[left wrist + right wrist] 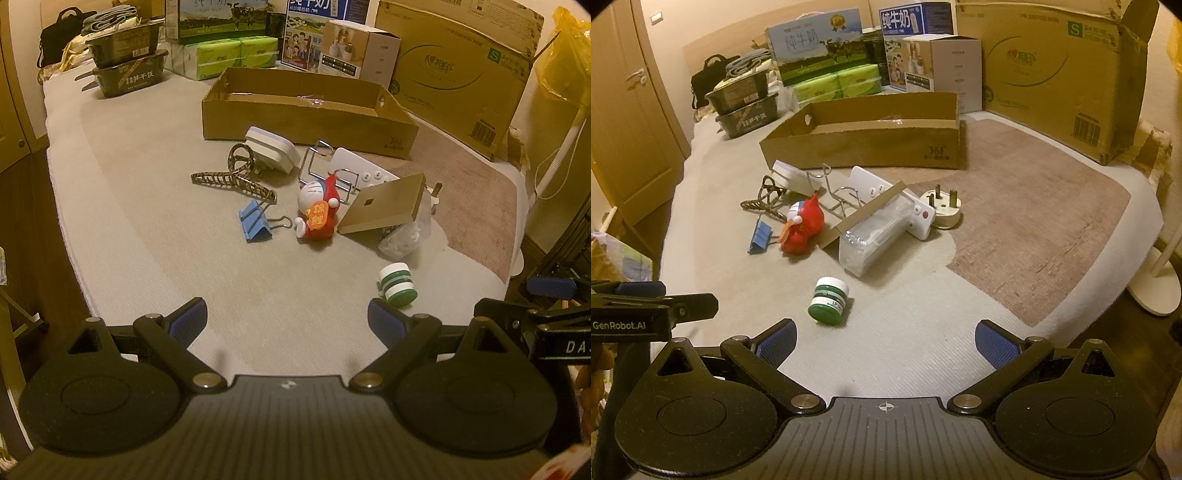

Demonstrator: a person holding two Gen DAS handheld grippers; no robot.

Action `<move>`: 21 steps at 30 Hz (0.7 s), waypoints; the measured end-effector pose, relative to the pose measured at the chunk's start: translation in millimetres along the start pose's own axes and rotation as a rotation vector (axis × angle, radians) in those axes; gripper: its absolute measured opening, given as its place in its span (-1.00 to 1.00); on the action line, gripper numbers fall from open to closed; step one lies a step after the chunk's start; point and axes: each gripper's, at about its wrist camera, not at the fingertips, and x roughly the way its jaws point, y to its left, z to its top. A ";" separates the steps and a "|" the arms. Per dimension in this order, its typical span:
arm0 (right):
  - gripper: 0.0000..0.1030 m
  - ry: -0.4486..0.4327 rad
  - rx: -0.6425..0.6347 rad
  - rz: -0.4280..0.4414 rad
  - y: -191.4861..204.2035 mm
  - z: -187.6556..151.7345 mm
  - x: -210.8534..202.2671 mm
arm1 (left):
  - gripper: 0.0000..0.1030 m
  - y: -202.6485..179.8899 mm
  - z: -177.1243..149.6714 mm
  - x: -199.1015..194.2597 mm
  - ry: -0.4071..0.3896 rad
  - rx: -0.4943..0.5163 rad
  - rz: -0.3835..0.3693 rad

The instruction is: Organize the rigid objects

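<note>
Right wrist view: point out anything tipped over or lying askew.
The green-and-white jar lies on its side near the front, apart from the pile. The red toy figure is toppled over beside the blue binder clip. A cardboard piece leans tilted on a clear plastic pack.

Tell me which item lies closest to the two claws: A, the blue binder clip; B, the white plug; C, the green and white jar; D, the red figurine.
C: the green and white jar lies on its side, alone, nearest both open claws.
</note>
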 end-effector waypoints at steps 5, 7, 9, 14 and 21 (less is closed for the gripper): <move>0.99 -0.003 -0.001 0.002 0.8 0.9 1.7 | 0.80 0.6 2.5 1.5 0.000 0.001 0.001; 0.99 -0.005 0.000 0.007 1.0 1.6 2.9 | 0.80 0.5 2.3 1.4 0.000 0.001 0.000; 0.99 -0.006 -0.003 0.010 1.7 1.9 4.1 | 0.80 0.5 2.8 1.8 -0.001 0.002 0.001; 0.99 -0.004 -0.012 0.023 4.2 1.6 8.6 | 0.79 2.0 7.9 5.1 -0.003 0.007 -0.002; 0.99 -0.003 -0.035 0.051 8.5 1.9 17.8 | 0.79 4.1 15.5 16.5 -0.005 0.019 -0.008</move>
